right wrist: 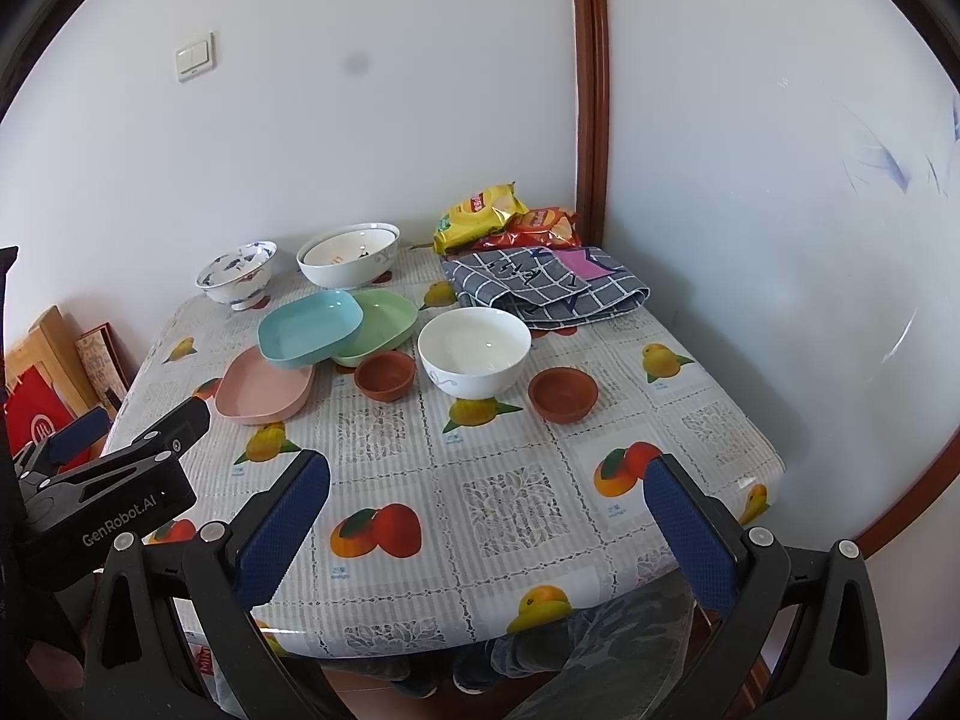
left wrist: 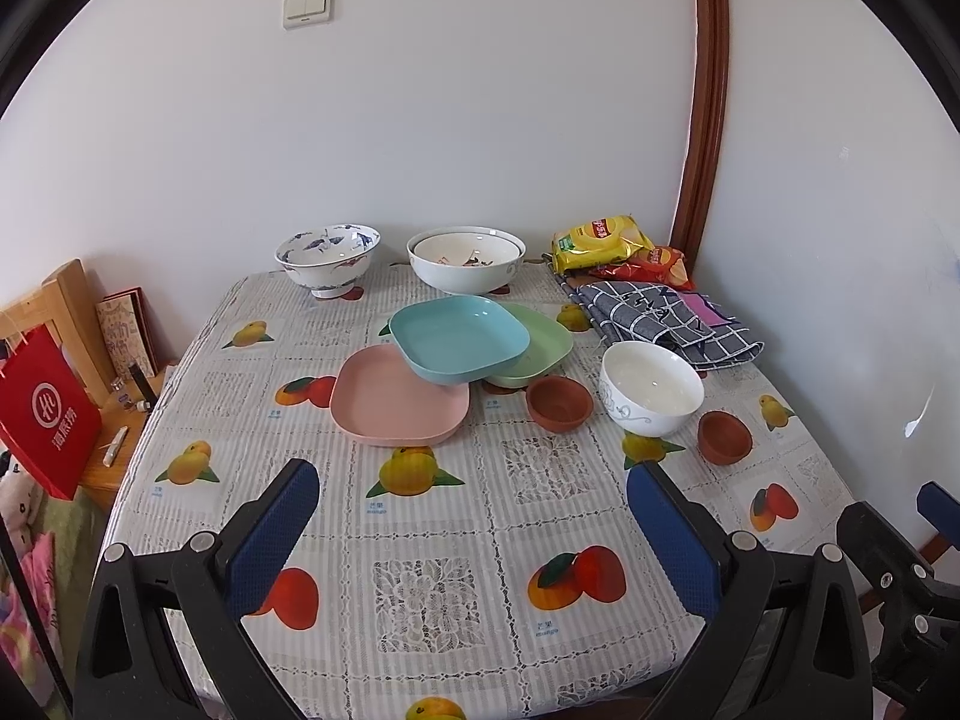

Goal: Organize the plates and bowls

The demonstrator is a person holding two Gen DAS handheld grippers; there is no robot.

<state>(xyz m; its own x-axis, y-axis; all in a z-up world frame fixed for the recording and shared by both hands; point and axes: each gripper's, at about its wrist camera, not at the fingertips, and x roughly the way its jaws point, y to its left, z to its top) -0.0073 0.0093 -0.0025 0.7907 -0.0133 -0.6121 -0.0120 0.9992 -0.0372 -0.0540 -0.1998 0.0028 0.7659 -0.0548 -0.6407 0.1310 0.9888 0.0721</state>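
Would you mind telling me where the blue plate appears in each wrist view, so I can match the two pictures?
Left wrist: blue plate sits just above centre, overlapping the pink plate and green plate.
Right wrist: blue plate sits left of centre.
Shared landmark: the white bowl, to its right in both.

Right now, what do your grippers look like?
Both look alike. The left gripper and the right gripper each have two black plastic fingers with bumpy blue pads and small silver screws. In the right view, the left gripper's black side shows white letters reading GenRobot.AI. No cables or sleeves show.
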